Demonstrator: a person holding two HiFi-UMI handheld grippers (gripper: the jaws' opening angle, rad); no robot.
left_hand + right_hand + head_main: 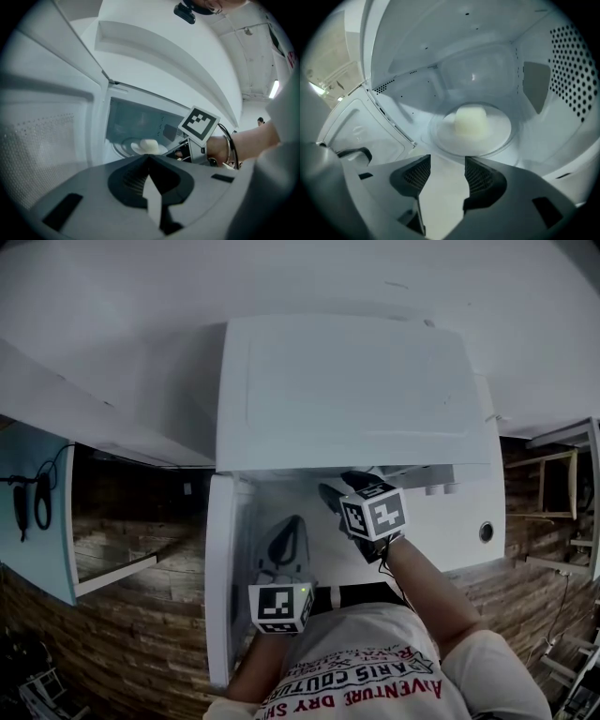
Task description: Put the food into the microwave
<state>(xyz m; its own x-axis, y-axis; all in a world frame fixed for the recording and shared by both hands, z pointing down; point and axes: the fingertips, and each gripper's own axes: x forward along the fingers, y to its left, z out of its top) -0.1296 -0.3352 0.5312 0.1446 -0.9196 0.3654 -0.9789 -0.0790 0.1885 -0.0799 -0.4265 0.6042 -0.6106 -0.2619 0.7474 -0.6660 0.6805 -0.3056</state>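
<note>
The white microwave (347, 390) stands open, its door (221, 568) swung out to the left. Inside, a pale block of food (471, 119) sits on a white plate (499, 136) on the turntable; the food (150, 146) also shows in the left gripper view. My right gripper (447, 161) is at the oven's mouth, just short of the plate, jaws open with nothing between them. It also shows in the head view, right gripper (339, 489). My left gripper (150, 158) hangs outside next to the door, its tips together and nothing held; in the head view, left gripper (289, 526).
The oven's perforated right wall (572, 79) and the door's inner face (356, 126) flank the opening. A wooden-plank wall (122, 634) runs behind, with a pale blue cabinet (37, 512) at the left. A person's arm (431, 596) and printed shirt fill the bottom.
</note>
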